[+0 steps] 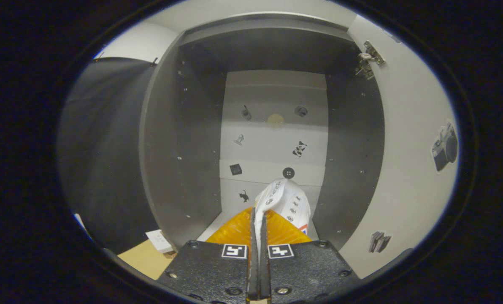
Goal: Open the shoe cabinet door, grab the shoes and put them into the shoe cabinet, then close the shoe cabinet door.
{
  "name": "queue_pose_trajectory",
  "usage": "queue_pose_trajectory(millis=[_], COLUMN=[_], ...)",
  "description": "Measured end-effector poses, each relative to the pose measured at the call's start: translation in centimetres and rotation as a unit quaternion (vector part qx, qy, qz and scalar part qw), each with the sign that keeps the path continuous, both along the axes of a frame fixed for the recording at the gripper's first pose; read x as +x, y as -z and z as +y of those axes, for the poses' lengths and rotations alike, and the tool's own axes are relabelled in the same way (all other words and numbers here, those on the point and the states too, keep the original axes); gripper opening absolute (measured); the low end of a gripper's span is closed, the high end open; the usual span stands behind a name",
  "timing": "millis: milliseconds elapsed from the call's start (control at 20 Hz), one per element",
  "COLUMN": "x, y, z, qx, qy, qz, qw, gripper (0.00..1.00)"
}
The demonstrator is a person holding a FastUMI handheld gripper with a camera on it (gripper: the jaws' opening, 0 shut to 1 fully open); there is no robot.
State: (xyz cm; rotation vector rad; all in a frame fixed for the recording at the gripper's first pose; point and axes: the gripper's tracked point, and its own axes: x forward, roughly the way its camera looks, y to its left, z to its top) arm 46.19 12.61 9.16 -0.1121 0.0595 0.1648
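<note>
My gripper (258, 219) is shut on a white shoe (288, 202), its orange fingers (234, 230) pinching the shoe's edge between them. The shoe has metal eyelets and hangs just ahead of the fingers, toe pointing into the open shoe cabinet (272, 139). The cabinet's dark grey side walls frame a pale back panel (272, 152) dotted with small stickers. The cabinet door (412, 160) stands swung open to the right, white on its inner face, with a metal hinge (367, 59) at its top.
A black cloth wall (104, 152) hangs left of the cabinet. A small white card (158, 240) lies on the tan floor (144, 259) by the cabinet's left front corner. Stickers mark the open door.
</note>
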Motion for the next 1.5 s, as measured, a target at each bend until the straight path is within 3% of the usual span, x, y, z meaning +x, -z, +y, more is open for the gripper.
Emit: queue_pose_trajectory(millis=[250, 550, 800, 900, 1000, 1150, 1350, 1500], x=[4.6, 10.0, 12.0, 12.1, 11.8, 9.5, 4.5, 0.0], y=[4.4, 9.2, 11.8, 13.1, 11.7, 8.0, 4.9, 2.6], z=[-1.6, -2.2, -1.5, -1.3, -1.2, -1.4, -0.7, -0.5], qx=[-0.06, -0.06, -0.056, -0.049, -0.049, -0.055, -0.041, -0.02], qy=[0.012, 0.016, 0.019, 0.016, 0.022, 0.041, 0.037, 0.045], qz=[0.022, 0.046, 0.057, 0.074, 0.044, -0.021, -0.048, -0.073], qw=[0.998, 0.997, 0.997, 0.996, 0.998, 0.997, 0.997, 0.996], gripper=[0.05, 0.05, 0.06, 0.16, 0.21, 0.48, 0.85, 0.97])
